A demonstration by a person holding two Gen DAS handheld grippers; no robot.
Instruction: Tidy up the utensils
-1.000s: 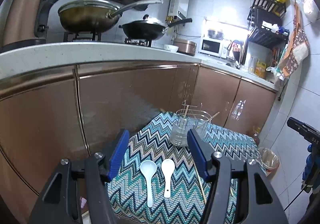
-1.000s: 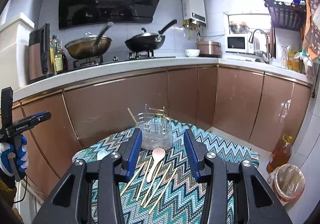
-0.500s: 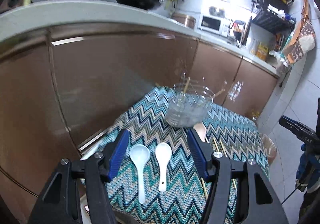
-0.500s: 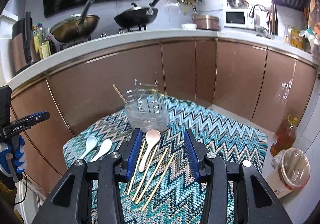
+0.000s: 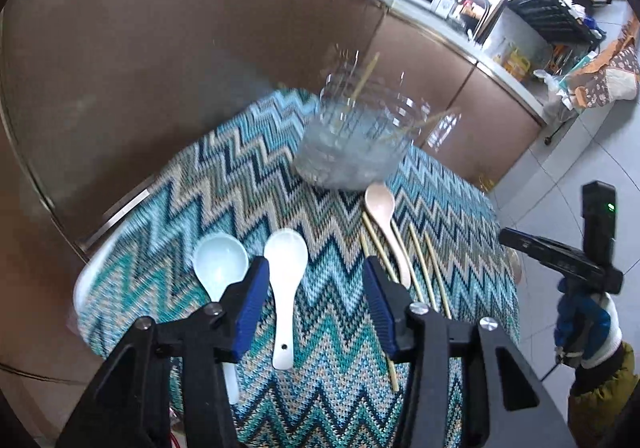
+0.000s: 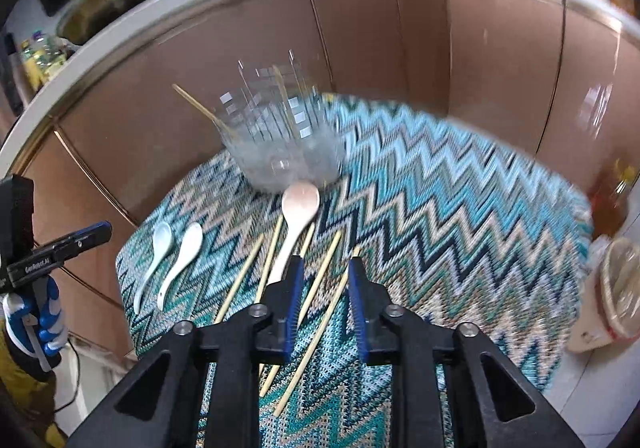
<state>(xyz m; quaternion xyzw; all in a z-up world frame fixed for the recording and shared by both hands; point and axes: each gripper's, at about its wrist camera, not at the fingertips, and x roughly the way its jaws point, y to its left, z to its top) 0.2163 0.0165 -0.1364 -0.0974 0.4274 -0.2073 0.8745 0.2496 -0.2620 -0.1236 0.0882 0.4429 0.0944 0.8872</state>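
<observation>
On a zigzag-patterned cloth (image 5: pixel 328 388) lie a pale blue spoon (image 5: pixel 220 260), a white spoon (image 5: pixel 285 268), a beige spoon (image 5: pixel 380 207) and several bamboo chopsticks (image 5: pixel 430 272). A clear utensil holder (image 5: pixel 352 143) with chopsticks in it stands at the far side. My left gripper (image 5: pixel 314 268) is open and empty above the white spoon. My right gripper (image 6: pixel 325 268) is open and empty above the chopsticks (image 6: pixel 326 312), beside the beige spoon (image 6: pixel 294 224). The holder (image 6: pixel 280 139) and the two pale spoons (image 6: pixel 176 260) also show in the right wrist view.
Brown cabinet fronts (image 5: pixel 200 27) and a white counter edge (image 6: pixel 160 7) stand just behind the table. A bin (image 6: pixel 616 288) and an oil bottle (image 6: pixel 612 187) are on the floor at the right. The table edge (image 5: pixel 92 268) is close at the left.
Both grippers have tilted down and moved closer to the table. The right gripper's fingers have narrowed. The views are blurred by motion.
</observation>
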